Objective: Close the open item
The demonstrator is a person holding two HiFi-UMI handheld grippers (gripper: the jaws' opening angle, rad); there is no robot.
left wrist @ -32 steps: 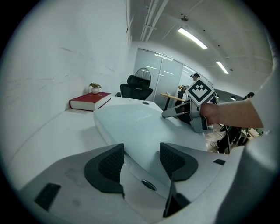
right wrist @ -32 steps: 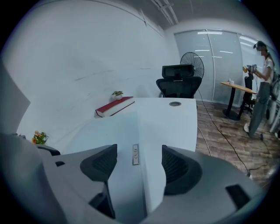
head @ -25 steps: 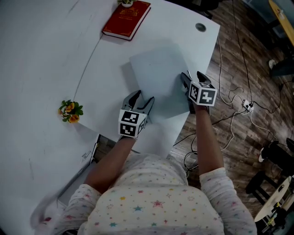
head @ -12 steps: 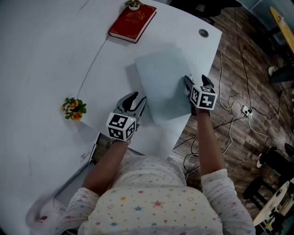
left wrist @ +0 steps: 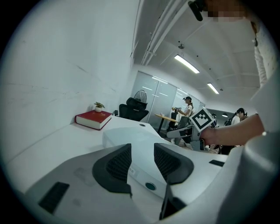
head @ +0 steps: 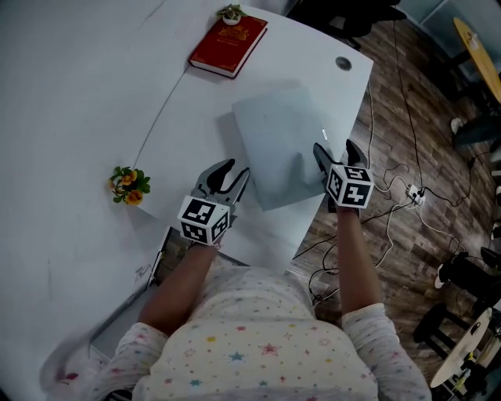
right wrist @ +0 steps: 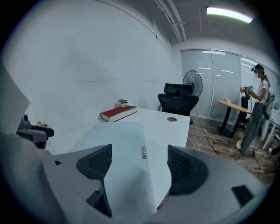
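Left gripper point(head: 233, 168) point(left wrist: 142, 153) hovers low over the white table point(head: 78, 102) with its jaws somewhat apart and nothing clamped; its tips point at the near left edge of the binder point(head: 278, 145) point(left wrist: 131, 136), just beside it. From its own view the binder's spine faces it, with a round finger hole and a small label on it. Right gripper point(head: 333, 149) point(right wrist: 140, 151) sits at the binder's right edge with its jaws spread wide, one to each side of the cover's near corner, gripping nothing. The pale grey-blue binder point(right wrist: 113, 140) lies flat and closed on the table near its right edge, between the two grippers, with a small metal tag point(head: 325, 135) point(right wrist: 143, 152) near the cover's right side. Farther up the table, well apart from the binder, rests a red book point(head: 229, 45) point(right wrist: 118, 113) with a small potted plant point(head: 230, 12) point(right wrist: 123, 102) at its far end. A round cable grommet point(head: 343, 63) point(right wrist: 172, 119) is set in the table's far right corner. A little bunch of orange flowers point(head: 128, 186) lies off to the left. Beyond the table edge, cables point(head: 399, 188) trail over the wooden floor point(head: 407, 117).
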